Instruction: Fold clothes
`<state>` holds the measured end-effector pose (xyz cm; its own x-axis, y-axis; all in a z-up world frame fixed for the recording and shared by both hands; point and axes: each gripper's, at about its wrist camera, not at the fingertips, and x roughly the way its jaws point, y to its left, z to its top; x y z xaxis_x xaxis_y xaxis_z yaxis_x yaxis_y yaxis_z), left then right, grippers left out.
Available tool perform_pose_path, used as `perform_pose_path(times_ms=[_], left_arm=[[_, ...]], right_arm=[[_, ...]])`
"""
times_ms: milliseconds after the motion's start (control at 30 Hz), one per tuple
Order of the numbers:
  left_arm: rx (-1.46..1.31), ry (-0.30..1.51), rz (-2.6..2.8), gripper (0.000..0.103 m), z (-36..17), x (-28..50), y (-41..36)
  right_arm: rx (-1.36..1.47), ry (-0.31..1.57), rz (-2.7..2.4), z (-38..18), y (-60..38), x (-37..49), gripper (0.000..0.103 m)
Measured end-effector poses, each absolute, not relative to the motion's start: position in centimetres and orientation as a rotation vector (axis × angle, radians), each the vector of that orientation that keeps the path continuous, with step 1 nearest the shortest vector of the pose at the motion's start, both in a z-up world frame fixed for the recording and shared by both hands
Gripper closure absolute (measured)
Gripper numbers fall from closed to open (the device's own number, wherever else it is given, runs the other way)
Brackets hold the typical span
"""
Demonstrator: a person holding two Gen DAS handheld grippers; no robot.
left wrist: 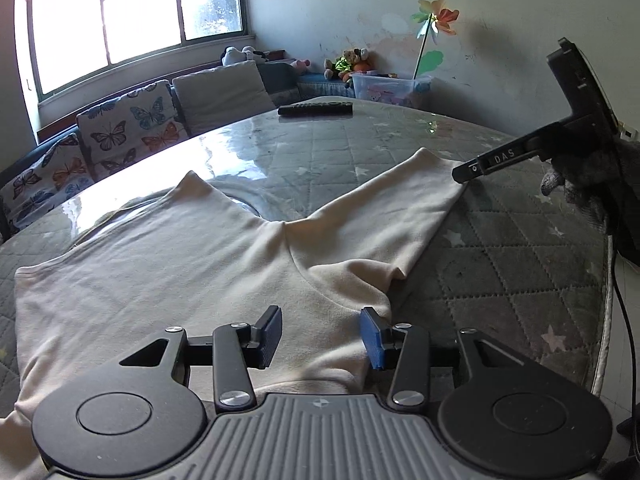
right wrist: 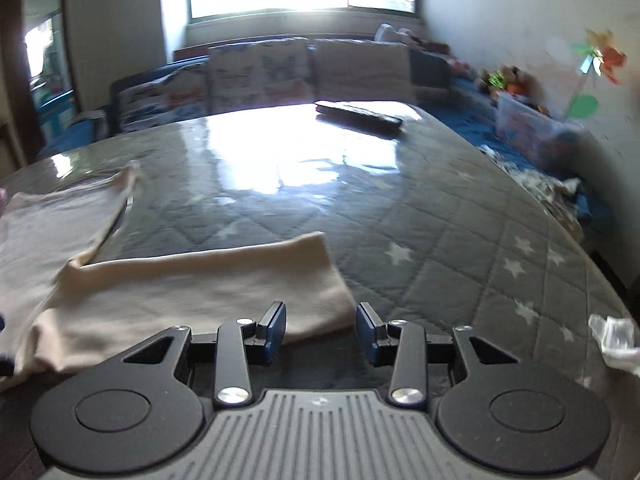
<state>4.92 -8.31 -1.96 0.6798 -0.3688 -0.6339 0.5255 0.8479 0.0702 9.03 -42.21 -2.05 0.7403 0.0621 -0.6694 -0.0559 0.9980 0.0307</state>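
Evidently, spread flat on the glossy quilted surface (left wrist: 520,248), the cream shirt (left wrist: 168,272) was judged light, limp and best pinched at the sleeve (right wrist: 224,280) hem, over which both hand-held grippers, left (left wrist: 321,336) and right (right wrist: 321,330), were held open and empty.

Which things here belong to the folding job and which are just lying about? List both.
Belongs to the job:
cream shirt
its sleeve
left gripper, open
right gripper, open

Just lying about:
remote control
plastic toy bin
pinwheel
butterfly cushions
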Motion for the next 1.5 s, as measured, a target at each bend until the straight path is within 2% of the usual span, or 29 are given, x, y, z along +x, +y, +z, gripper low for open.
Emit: perform_pose_path(times_ms=[33, 100, 167, 233, 433, 633, 867, 1133, 1300, 1500], left_arm=[[0.257, 0.653, -0.509, 0.058, -2.0, 5.0, -8.3], [0.258, 0.656, -0.511, 0.059, -2.1, 5.0, -8.3], [0.261, 0.658, -0.514, 0.059, -2.1, 4.9, -8.4], [0.263, 0.661, -0.515, 0.059, -2.2, 4.9, -8.4], [0.262, 0.665, -0.52, 0.059, -2.3, 5.0, -8.4], [0.254, 0.649, -0.522, 0.059, -1.7, 5.0, -8.3], [0.241, 0.635, -0.529, 0.061, -1.4, 5.3, -8.6], [0.219, 0.616, -0.54, 0.062, -1.0, 4.8, -8.0], [0.181, 0.571, -0.482, 0.06, 0.5, 3.2, -4.6], [0.11, 0.58, -0.35, 0.06, 0.4, 1.4, 0.9]], right_arm=[[0.017, 0.735, 0.062, -2.2, -42.4, 9.2, 0.065], [0.034, 0.735, 0.056, -2.6, -42.7, 9.4, 0.073], [0.024, 0.727, 0.058, -2.7, -42.8, 9.7, 0.091], [0.015, 0.719, 0.053, -2.4, -42.7, 10.0, 0.095], [-0.018, 0.679, 0.035, -1.2, -42.7, 11.5, 0.096], [0.025, 0.703, 0.036, -2.6, -43.1, 12.2, 0.095], [0.066, 0.667, 0.073, -0.3, -43.2, 11.6, 0.096], [0.016, 0.553, 0.213, 7.0, -38.9, 10.6, 0.096], [-0.065, 0.486, 0.354, 11.2, -33.6, 9.6, 0.096], [-0.163, 0.455, 0.556, 13.4, -25.4, 8.0, 0.096]])
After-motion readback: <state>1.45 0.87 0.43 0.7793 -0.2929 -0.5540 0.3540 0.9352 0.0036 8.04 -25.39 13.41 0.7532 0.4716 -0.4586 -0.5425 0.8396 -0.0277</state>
